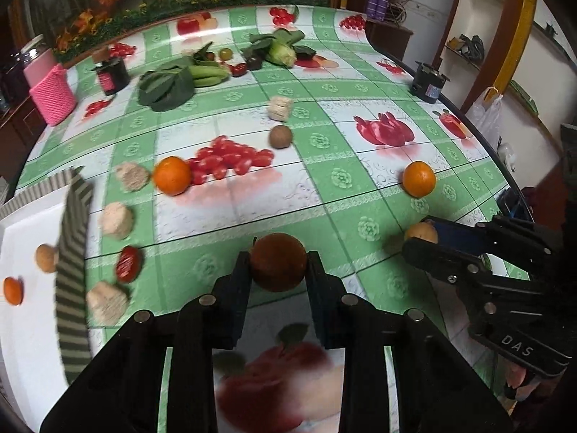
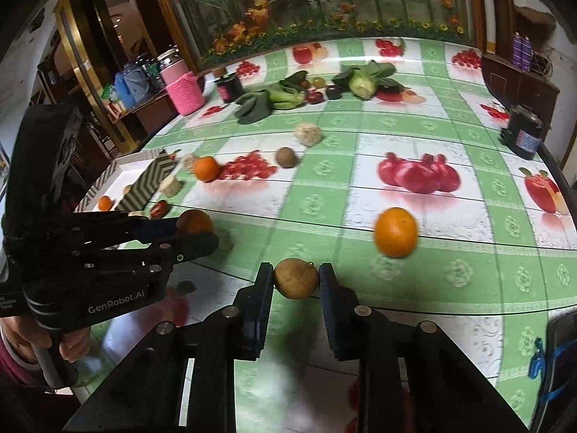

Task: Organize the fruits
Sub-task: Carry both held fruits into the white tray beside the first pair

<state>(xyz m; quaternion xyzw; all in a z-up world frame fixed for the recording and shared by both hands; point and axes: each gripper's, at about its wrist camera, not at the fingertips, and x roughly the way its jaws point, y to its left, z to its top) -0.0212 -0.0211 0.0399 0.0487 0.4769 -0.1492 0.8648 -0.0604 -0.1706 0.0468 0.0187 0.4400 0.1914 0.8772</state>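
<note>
My left gripper (image 1: pixel 278 263) is shut on a dark reddish-brown round fruit (image 1: pixel 277 261) and holds it above the table's near edge. My right gripper (image 2: pixel 296 278) is shut on a small tan round fruit (image 2: pixel 296 278), seen from the left wrist view (image 1: pixel 420 232) too. Two oranges (image 1: pixel 172 175) (image 1: pixel 418 179) and a brown round fruit (image 1: pixel 280 136) lie loose on the tablecloth. A white tray (image 1: pixel 25 223) with a striped rim stands at the left, holding a small orange (image 1: pixel 13 291) and a tan fruit (image 1: pixel 45 258).
Several beige blocks (image 1: pixel 116 220) and a red fruit (image 1: pixel 128 264) lie beside the tray. Leafy greens (image 1: pixel 167 84), bananas and small fruits sit at the back. A dark jar (image 1: pixel 111 74), a pink knitted holder (image 1: pixel 52 95) and a black canister (image 1: pixel 429 81) stand near the table edges.
</note>
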